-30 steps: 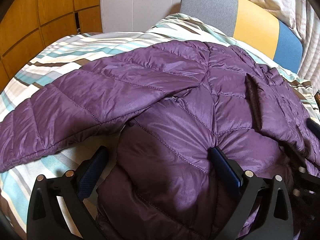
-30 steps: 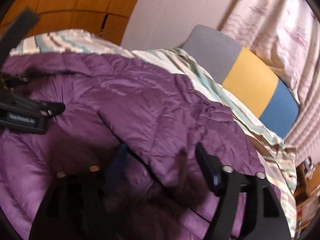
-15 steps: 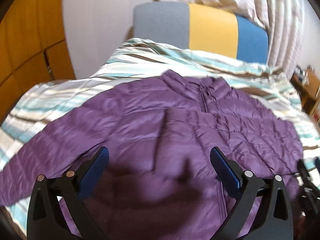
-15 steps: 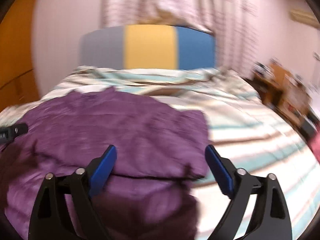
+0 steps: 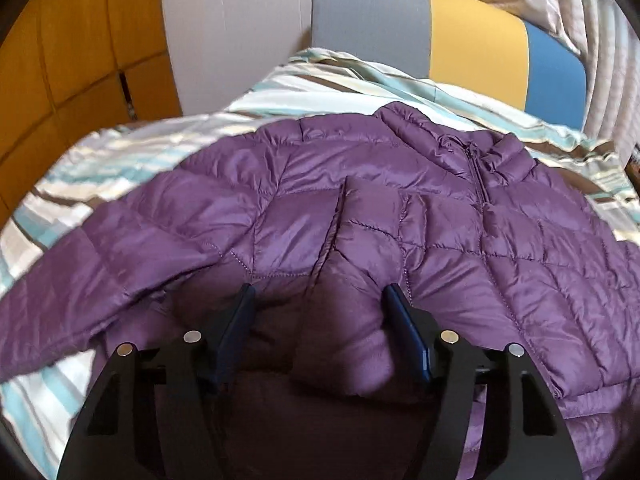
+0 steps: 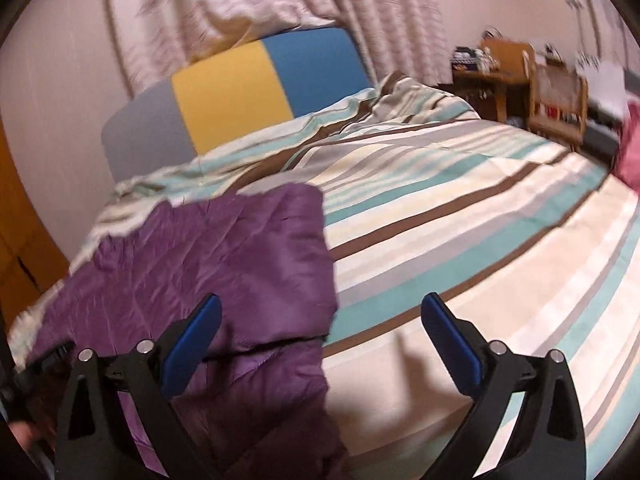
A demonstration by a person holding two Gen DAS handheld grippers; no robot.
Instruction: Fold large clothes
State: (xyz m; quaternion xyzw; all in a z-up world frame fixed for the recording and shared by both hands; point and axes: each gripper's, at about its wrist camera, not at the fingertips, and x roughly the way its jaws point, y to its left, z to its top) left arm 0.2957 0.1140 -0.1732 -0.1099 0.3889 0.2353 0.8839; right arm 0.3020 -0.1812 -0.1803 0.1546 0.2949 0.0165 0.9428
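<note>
Left wrist: your left gripper is closing around a fold of the purple quilted puffer jacket; your right gripper, beside the jacket's edge, is closing, wide, empty.

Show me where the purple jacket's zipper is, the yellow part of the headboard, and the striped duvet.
zipper (image 5: 476, 176): left wrist view, on the teeth below the collar.
yellow headboard panel (image 5: 478, 52): left wrist view, panel middle.
striped duvet (image 6: 460, 216): right wrist view, bare stripes beside the jacket.

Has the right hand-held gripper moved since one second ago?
Yes. The right hand-held gripper swung right, off the purple jacket: the headboard slid leftward in its view, and striped bedding now fills it.
</note>
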